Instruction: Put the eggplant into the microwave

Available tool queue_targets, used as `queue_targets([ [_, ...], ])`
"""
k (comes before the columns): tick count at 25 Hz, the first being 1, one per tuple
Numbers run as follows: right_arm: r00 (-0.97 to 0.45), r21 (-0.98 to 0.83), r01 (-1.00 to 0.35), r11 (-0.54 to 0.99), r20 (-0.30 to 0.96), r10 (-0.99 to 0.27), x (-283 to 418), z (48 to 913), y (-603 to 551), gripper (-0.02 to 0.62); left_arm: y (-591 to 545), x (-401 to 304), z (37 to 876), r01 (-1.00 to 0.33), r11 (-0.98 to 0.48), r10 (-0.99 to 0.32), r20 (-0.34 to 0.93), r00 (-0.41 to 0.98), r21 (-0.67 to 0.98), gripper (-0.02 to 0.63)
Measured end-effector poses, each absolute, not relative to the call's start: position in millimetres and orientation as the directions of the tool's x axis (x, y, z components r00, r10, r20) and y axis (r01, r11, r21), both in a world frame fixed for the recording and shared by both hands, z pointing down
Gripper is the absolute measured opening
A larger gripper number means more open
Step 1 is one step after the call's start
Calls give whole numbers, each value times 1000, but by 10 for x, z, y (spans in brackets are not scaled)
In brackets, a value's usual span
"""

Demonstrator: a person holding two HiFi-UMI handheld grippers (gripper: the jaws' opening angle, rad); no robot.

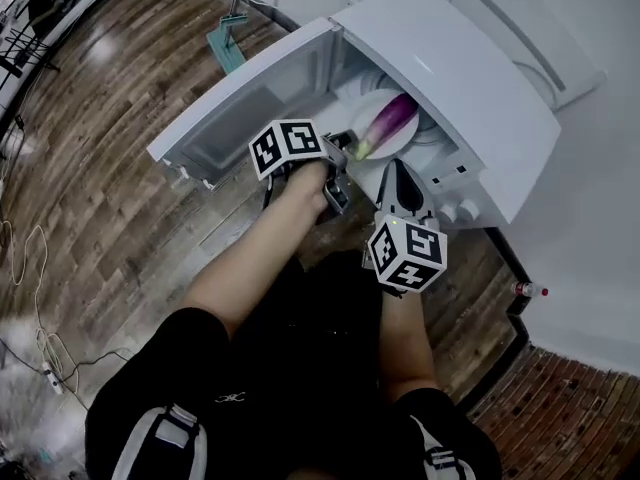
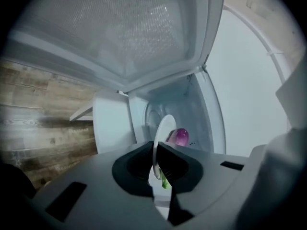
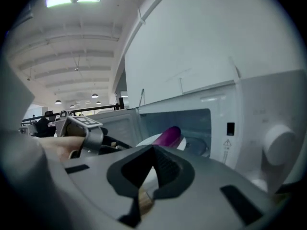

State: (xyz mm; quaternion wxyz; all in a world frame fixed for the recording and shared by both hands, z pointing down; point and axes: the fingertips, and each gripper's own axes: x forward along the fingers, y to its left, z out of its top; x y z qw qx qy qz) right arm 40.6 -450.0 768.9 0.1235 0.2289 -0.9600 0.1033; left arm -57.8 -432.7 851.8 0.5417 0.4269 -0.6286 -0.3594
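Observation:
A purple eggplant with a green stem lies on a white plate at the mouth of the open white microwave. My left gripper is shut on the plate's near left rim. In the left gripper view the plate stands edge-on between the jaws, with the eggplant beyond the left gripper. My right gripper holds the near right rim. In its own view the right gripper has closed jaws, and the plate and eggplant show just past them.
The microwave stands on a wooden floor with its door swung open to the left. A mop lies behind it, a small bottle is at the right by the white wall, and cables trail at the left.

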Motion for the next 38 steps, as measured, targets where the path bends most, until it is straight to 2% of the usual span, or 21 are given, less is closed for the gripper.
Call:
queue_targets([
  [4, -850, -135, -501, 855, 266, -456, 494, 7930, -4584, 6, -4688, -703, 8553, -185, 328, -944, 329, -25, 926, 21],
  [9, -821, -132, -540, 831, 299, -486, 755, 8164, -4572, 6, -4933, -680, 8710, -110, 320, -946, 324, 21, 941, 21],
  [13, -807, -133, -559, 818, 314, -500, 835, 8234, -4610, 6, -5158, -778, 8748, -103, 338, -939, 342, 30, 936, 23],
  [22, -801, -102, -566, 818, 301, -517, 969, 8199, -4687, 6, -5488, -906, 8763, -235, 402, -909, 417, 15, 885, 28],
  [25, -801, -88, -567, 819, 293, -523, 1022, 8191, -4714, 6, -5586, -916, 8725, -325, 397, -904, 427, 22, 858, 28],
  [27, -803, -85, -562, 822, 293, -519, 1048, 8204, -4720, 6, -5635, -955, 8702, -444, 399, -896, 445, 0, 802, 32],
  [30, -810, -87, -551, 830, 297, -506, 1063, 8243, -4699, 6, -5650, -1083, 8690, -636, 427, -871, 481, -98, 643, 65],
  [32, -810, -88, -549, 831, 300, -503, 1068, 8263, -4689, 6, -5655, -1165, 8669, -739, 435, -858, 486, -167, 514, 114],
  [34, -812, -88, -547, 833, 301, -501, 1069, 8271, -4679, 6, -5664, -1245, 8625, -809, 433, -856, 463, -231, 398, 160],
  [38, -814, -84, -543, 835, 298, -499, 1062, 8278, -4660, 6, -5623, -1354, 8430, -872, 430, -871, 362, -333, 233, 172],
])
